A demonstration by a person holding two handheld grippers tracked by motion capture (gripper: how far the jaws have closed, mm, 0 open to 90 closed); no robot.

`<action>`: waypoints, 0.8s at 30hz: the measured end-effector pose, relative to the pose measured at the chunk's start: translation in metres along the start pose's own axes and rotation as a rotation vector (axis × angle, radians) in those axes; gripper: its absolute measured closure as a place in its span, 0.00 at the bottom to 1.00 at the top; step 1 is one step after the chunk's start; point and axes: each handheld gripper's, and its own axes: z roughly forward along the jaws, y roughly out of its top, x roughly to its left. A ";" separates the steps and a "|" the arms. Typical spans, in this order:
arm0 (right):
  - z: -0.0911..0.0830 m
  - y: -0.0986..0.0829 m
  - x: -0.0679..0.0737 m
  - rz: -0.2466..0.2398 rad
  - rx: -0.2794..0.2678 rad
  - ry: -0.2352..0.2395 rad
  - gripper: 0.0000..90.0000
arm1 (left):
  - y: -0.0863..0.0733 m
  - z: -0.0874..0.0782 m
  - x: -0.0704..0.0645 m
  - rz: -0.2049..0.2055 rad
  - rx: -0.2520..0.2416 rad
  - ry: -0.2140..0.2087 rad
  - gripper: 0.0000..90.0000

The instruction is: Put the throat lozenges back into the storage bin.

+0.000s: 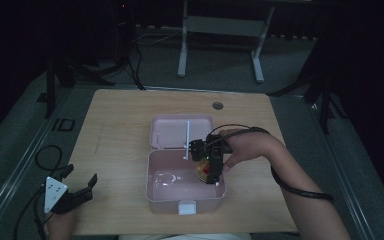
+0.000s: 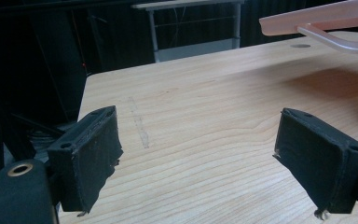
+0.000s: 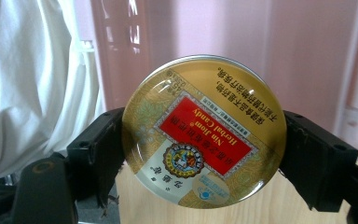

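Gold round metal candy tin (image 3: 204,133), pinched by the right gripper (image 3: 204,154) over the pink plastic box (image 1: 152,190), may slip on its smooth rim; the left gripper (image 2: 200,158) rests open.

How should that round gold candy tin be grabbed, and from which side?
By its rim, on two opposite edges. The candy tin is a flat round disc, so jaws closing across its width seat on the thin side wall and leave both faces free. The right gripper does just that, coming from above into the pink box, which probably suits its open top.
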 end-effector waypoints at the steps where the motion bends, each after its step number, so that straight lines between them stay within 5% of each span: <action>1: 0.000 0.000 0.000 0.000 0.000 0.000 0.22 | 0.000 0.000 0.000 0.000 0.000 0.000 0.16; 9: 0.040 0.001 -0.006 -0.002 -0.002 0.039 0.22 | 0.000 0.000 0.000 -0.001 -0.002 0.000 0.16; 24: 0.083 0.007 -0.010 -0.005 0.049 0.051 0.22 | 0.000 0.000 0.000 0.002 -0.001 -0.001 0.16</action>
